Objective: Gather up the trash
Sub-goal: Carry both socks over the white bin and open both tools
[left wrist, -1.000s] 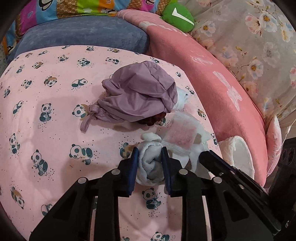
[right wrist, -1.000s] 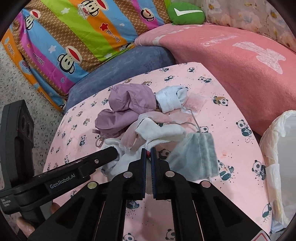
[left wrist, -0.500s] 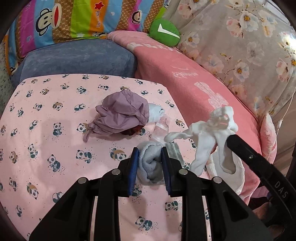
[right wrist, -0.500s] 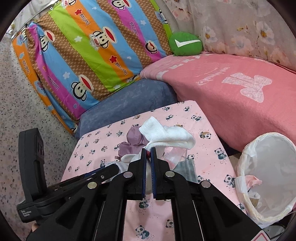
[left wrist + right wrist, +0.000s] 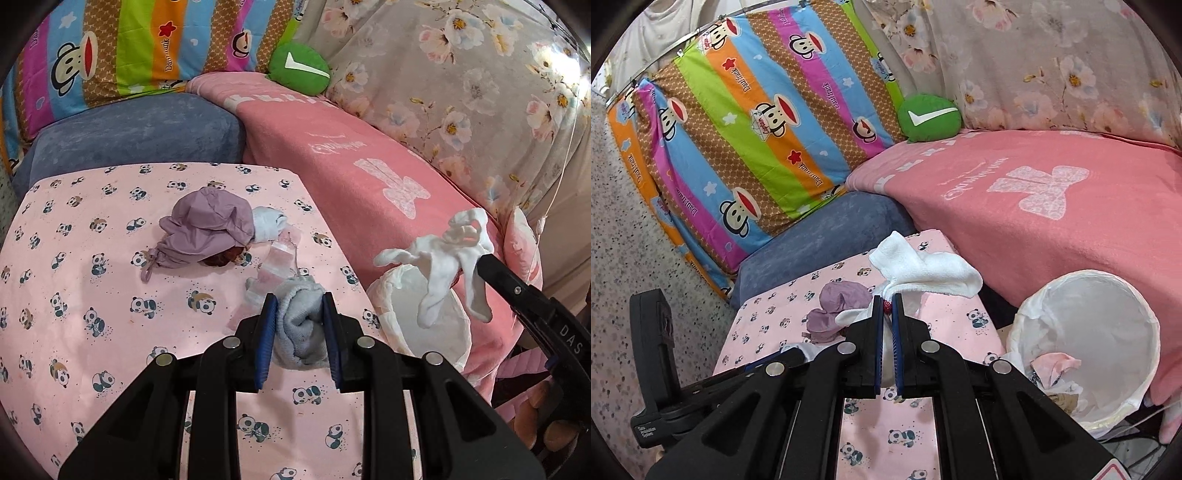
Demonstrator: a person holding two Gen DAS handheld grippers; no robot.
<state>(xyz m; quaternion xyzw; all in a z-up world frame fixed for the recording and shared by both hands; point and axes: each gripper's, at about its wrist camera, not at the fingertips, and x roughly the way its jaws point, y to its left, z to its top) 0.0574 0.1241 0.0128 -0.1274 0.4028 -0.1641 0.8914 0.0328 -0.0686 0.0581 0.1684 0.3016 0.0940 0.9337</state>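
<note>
A rolled grey sock (image 5: 301, 325) is clamped between the left gripper (image 5: 298, 325) pads, lifted off the panda cloth (image 5: 92, 266). White socks (image 5: 923, 267) are pinched in the clenched right gripper (image 5: 886, 332), dangling past its fingertips; the bin (image 5: 1086, 354) is seen right of them.

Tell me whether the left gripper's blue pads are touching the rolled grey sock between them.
Touching. In the left wrist view both pads of the left gripper press the sides of the rolled grey sock, which hangs clear of the pink panda-print cloth.

green cushion (image 5: 929, 119) on pink blanket (image 5: 1052, 206); monkey-print striped quilt (image 5: 750, 125) behind blue cushion (image 5: 133, 133); floral curtain (image 5: 461, 85).
</note>
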